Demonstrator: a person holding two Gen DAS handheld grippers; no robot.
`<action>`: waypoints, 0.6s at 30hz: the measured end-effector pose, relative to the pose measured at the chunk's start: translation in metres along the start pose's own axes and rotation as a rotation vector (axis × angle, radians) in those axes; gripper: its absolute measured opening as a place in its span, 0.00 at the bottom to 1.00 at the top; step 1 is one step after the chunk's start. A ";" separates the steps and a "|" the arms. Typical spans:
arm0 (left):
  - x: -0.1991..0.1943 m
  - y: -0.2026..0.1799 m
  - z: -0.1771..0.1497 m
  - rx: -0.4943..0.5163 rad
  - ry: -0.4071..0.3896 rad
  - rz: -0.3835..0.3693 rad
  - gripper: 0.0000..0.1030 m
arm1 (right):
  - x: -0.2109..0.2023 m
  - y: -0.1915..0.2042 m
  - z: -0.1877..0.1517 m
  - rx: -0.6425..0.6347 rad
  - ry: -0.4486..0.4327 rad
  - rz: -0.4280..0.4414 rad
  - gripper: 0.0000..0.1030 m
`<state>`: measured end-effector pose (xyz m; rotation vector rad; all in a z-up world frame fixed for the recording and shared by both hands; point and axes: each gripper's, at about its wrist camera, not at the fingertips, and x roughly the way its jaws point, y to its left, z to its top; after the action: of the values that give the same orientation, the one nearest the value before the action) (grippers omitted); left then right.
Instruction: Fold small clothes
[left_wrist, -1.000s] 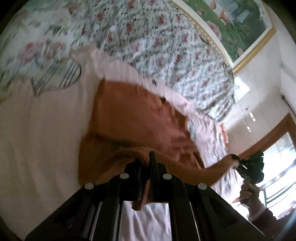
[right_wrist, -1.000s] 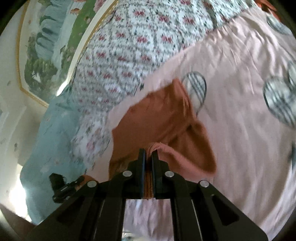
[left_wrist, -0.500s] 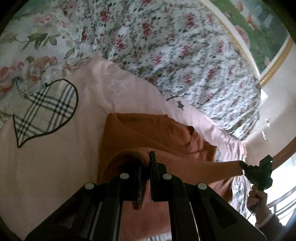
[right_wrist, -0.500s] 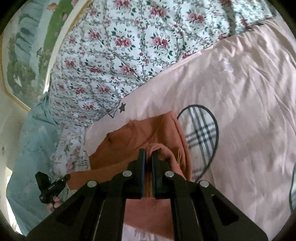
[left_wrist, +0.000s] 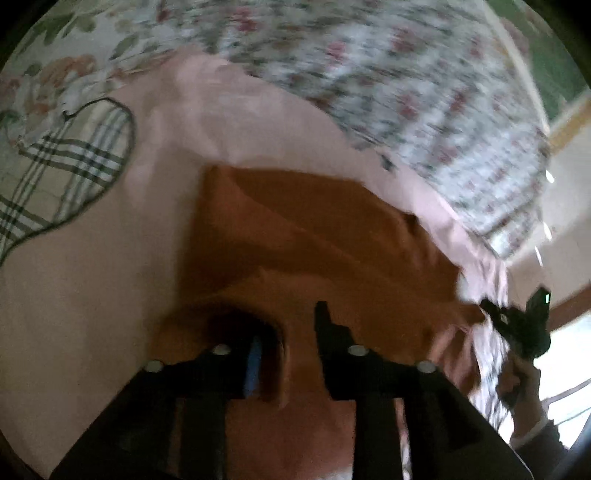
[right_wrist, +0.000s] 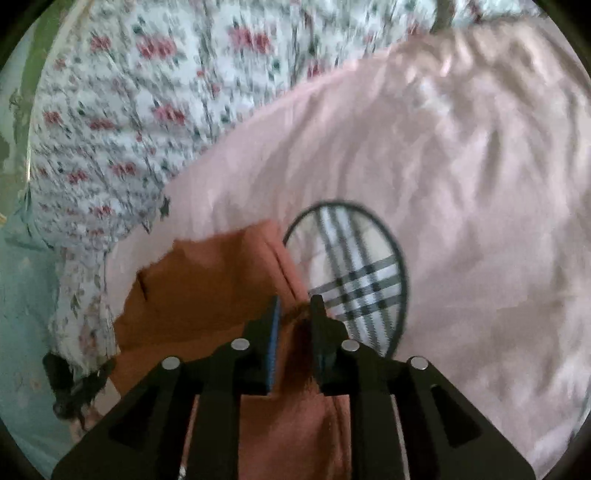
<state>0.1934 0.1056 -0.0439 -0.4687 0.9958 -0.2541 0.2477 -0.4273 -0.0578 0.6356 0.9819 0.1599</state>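
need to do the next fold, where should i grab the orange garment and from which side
Grip the orange garment at its near folded edge, where the cloth doubles over into a thick lip, coming from the near side and above. The far part lies flat on the pink sheet, offering little to pinch. Both sets of jaws are opening over that near edge now.

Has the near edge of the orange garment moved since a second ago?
Yes. The orange garment has been carried over itself toward the floral quilt; its near edge now lies by the plaid oval.
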 end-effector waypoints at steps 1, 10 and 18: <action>-0.001 -0.010 -0.011 0.020 0.011 -0.016 0.34 | -0.008 0.006 -0.006 -0.015 -0.018 0.014 0.18; 0.070 -0.068 -0.068 0.142 0.214 -0.049 0.35 | 0.066 0.081 -0.099 -0.352 0.362 0.148 0.18; 0.080 -0.031 0.014 0.098 0.121 0.072 0.28 | 0.090 0.083 -0.038 -0.468 0.225 -0.051 0.18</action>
<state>0.2470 0.0497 -0.0820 -0.3304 1.1106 -0.2674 0.2797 -0.3078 -0.0913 0.1648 1.1270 0.4089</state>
